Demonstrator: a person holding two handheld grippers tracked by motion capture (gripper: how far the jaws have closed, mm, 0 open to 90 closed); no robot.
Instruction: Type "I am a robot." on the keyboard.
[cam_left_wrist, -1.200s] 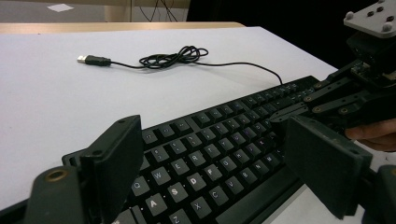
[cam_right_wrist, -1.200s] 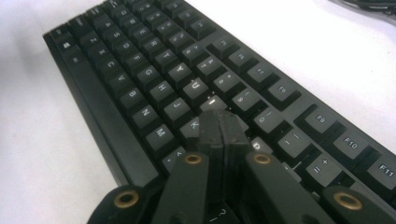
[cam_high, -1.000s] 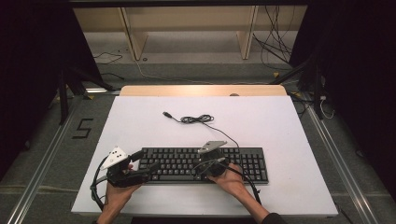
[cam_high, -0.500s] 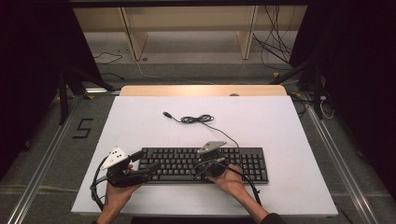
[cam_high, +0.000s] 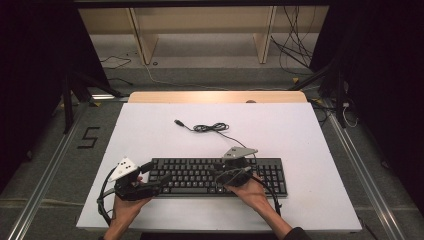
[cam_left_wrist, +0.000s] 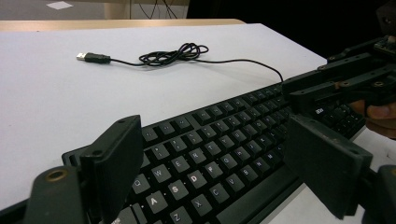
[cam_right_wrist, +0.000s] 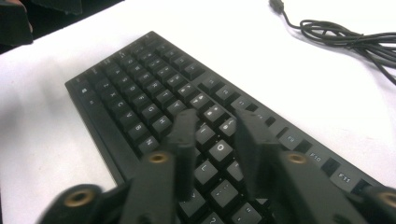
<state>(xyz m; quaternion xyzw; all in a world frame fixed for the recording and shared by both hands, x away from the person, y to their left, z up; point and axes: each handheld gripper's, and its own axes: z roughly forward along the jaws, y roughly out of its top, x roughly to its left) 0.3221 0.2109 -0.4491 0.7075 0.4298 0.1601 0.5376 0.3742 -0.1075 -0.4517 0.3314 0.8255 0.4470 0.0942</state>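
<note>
Black full-size keyboard (cam_high: 220, 176) lay flat on the white table (cam_high: 150, 130), near the person's edge, long side running left to right. No containers on the table; nothing sat in or on anything except the keyboard and its lead on the tabletop.

Left gripper (cam_high: 150, 186) was at the keyboard's left end, held in the left hand (cam_high: 125, 207). In the left gripper view (cam_left_wrist: 212, 172) its jaws stood wide, one on each side of the keyboard's left end with the A, S, D keys between them; whether either pad touched the casing could not be told.

Right gripper (cam_high: 227, 175) was over the keys right of centre, held in the right hand (cam_high: 252, 192). In the right gripper view (cam_right_wrist: 212, 135) its jaws stood narrowly parted, having just been opening, with nothing clamped between them; tips hovered over the letter keys around O and L.

Cable (cam_high: 212, 128): thin, black, round in section, running from the keyboard's back edge to a loose tangle of loops, ending in a USB plug (cam_left_wrist: 93, 57) with a metal tip, lying apart from the keyboard.

Materials: keyboard matte black plastic, keycaps square with white legends; tabletop smooth, matte white, with a light wooden strip (cam_high: 215, 96) along the far edge. Gripper jaws were flat, black, rectangular pads with brass-coloured rivets; each gripper carried a grey three-cornered plate.
</note>
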